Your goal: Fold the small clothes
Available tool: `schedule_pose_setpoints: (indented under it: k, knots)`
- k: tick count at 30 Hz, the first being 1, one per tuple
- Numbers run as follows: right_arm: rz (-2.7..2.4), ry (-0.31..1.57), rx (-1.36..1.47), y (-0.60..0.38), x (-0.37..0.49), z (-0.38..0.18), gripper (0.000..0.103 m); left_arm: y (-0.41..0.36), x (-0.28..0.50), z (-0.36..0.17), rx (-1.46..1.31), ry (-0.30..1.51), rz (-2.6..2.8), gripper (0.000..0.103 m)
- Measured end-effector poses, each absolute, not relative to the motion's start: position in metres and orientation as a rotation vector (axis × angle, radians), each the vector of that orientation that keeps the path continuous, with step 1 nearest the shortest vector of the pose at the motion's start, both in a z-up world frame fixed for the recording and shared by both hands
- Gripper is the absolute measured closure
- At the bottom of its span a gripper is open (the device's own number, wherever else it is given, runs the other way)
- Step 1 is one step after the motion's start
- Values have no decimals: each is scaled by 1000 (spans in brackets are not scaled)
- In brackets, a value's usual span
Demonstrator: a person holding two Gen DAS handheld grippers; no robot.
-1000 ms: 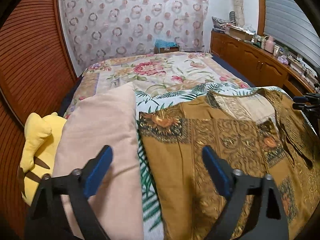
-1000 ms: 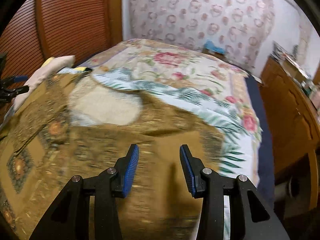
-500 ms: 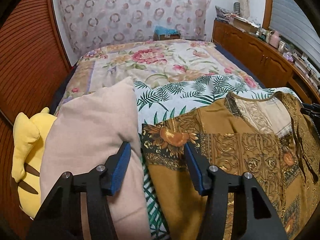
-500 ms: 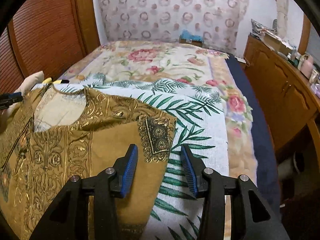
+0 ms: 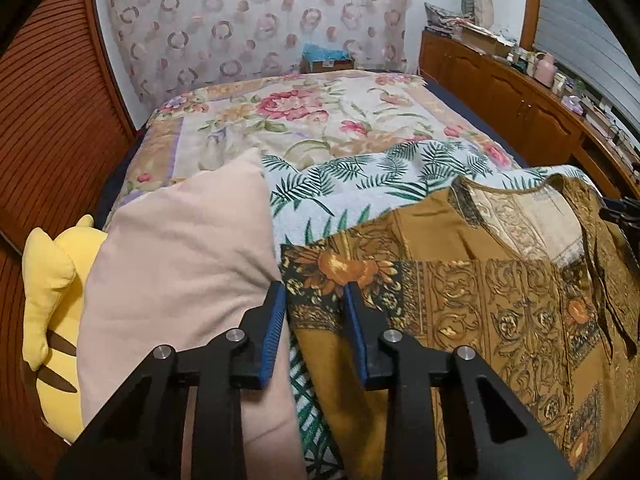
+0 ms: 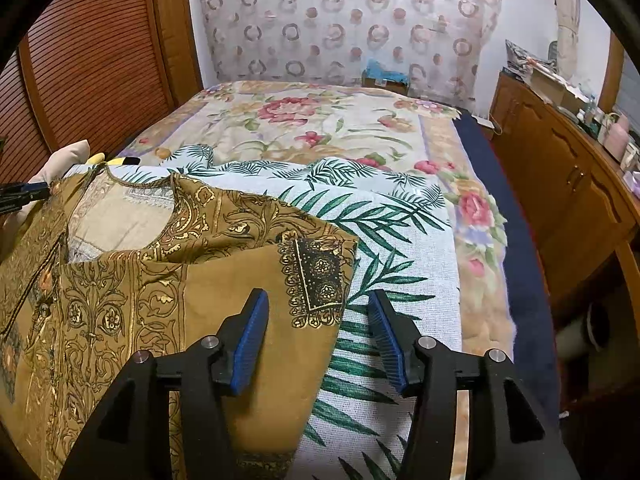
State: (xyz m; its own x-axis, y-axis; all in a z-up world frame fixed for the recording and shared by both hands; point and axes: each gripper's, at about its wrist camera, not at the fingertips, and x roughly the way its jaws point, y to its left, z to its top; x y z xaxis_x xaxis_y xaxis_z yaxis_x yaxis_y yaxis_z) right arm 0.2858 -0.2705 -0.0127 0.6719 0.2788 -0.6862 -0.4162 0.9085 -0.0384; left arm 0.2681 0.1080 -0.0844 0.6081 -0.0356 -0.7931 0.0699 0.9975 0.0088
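A small mustard-brown patterned top lies flat on a palm-leaf towel on the bed. Its left sleeve end with an orange flower lies just ahead of my left gripper, which is open with a narrow gap and holds nothing. In the right wrist view the top has its right sleeve end with a dark patterned cuff between the tips of my right gripper, which is open wide and empty above it.
A pink pillow and a yellow plush toy lie left of the top. A floral blanket covers the far bed. Wooden cabinets run along the right side. A slatted wooden wall stands on the left.
My left gripper narrowed its jaws and moved up to the left sleeve end. My right gripper widened its jaws and moved to the right sleeve cuff.
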Motion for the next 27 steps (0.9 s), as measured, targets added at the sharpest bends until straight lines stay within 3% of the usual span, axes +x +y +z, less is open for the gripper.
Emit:
schedule_pose_setpoints:
  k: [14,15,18,19,20,21,27]
  knots:
    - [416,738,-200,-270,286,-13,50,110,272,-90,-10,956,-80,71]
    - [438,738,-207,-269,285,-13,56,110,271,-90,-15,955,-83,73]
    - [473,736,-227,-266,280,-11,71,108,268,-87,-16,945,-97,96]
    - [479,736,-231,-266,279,-11,75,107,265,-85,-23,940,-107,97]
    - [489,738,-235,-267,278,-10,89,105,263,-82,-19,929,-111,97]
    - [498,738,-237,-267,277,-10,95,102,259,-78,-10,914,-113,98]
    - [526,651,-224,-273,256,11,98,89,227,-38,8,786,-136,98]
